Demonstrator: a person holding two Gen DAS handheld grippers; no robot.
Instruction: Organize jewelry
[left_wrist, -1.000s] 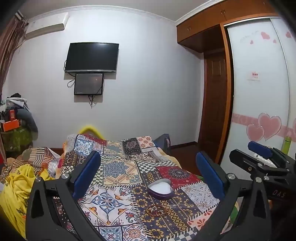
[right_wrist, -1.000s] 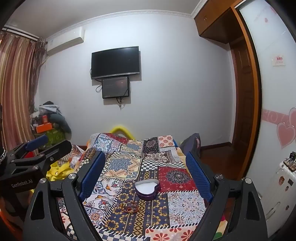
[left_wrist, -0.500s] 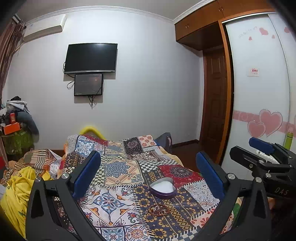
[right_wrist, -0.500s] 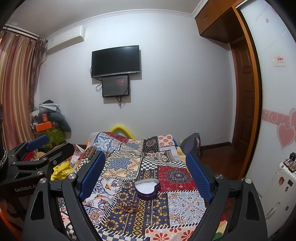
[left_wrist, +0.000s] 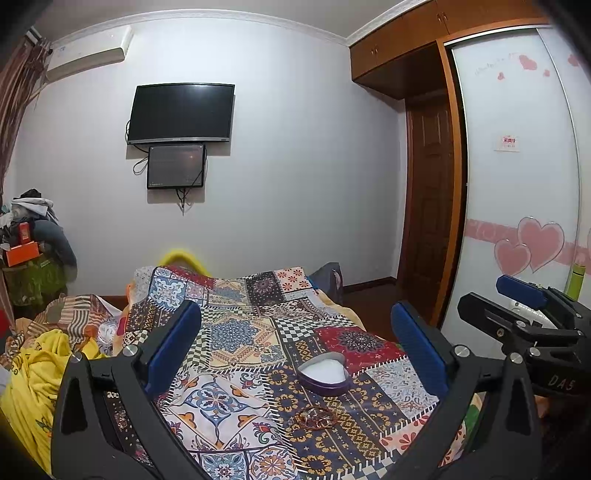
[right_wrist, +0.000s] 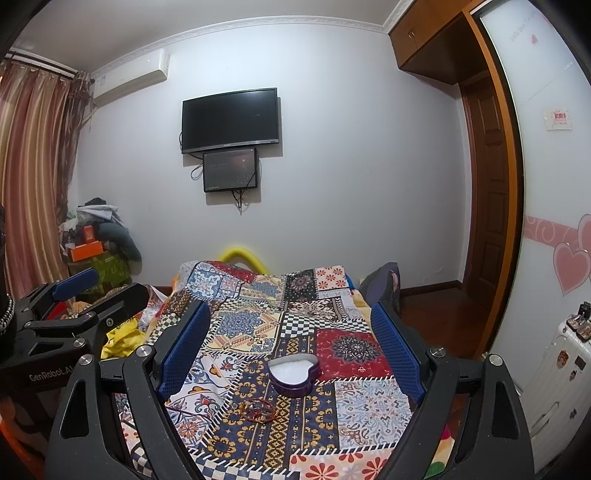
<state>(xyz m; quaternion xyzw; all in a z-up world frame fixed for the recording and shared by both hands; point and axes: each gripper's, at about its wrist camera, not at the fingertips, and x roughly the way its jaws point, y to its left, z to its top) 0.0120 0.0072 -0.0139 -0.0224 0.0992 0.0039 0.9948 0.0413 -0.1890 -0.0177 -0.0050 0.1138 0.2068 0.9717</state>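
Observation:
A purple heart-shaped box (left_wrist: 324, 373) (right_wrist: 293, 373) with a white lining lies open on the patchwork bedspread (left_wrist: 236, 339). A small tangle of reddish-gold bracelets (left_wrist: 314, 417) (right_wrist: 258, 408) sits on the cloth just in front of it. My left gripper (left_wrist: 295, 310) hovers above and short of both, open, with nothing between its blue pads. My right gripper (right_wrist: 290, 310) hangs beside it at about the same height, also open and holding nothing. Each gripper shows at the edge of the other's view.
Crumpled yellow and striped cloth (left_wrist: 40, 365) lies left of the bed. A cluttered pile (right_wrist: 96, 236) stands in the far left corner. A sliding wardrobe with pink hearts (left_wrist: 528, 247) and a white suitcase (right_wrist: 561, 369) line the right side. A dark screen (right_wrist: 229, 118) hangs on the far wall.

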